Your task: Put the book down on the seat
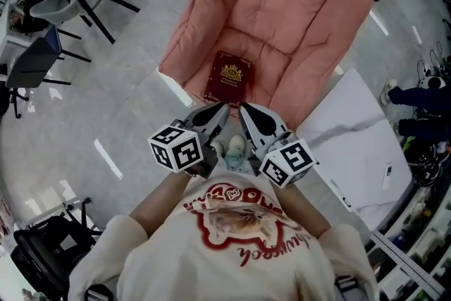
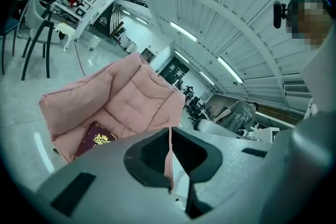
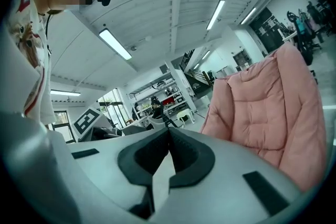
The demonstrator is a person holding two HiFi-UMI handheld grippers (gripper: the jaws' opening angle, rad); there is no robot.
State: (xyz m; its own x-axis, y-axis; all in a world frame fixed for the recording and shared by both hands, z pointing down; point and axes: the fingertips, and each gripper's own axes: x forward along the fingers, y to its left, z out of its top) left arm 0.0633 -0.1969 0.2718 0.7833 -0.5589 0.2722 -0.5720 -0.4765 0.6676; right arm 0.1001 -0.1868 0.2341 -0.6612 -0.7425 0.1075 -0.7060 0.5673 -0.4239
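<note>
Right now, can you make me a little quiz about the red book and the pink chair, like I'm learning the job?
1. True or false: the book lies flat on the pink seat.
2. Pick one. The left gripper and the right gripper are: A) both shut with nothing in them, B) both wide open, C) both clamped on the book.
3. Fill in the blank: the emblem on the book's dark red cover is ____ in colour.

Key: 1 true. 2 A. 3 gold.
</note>
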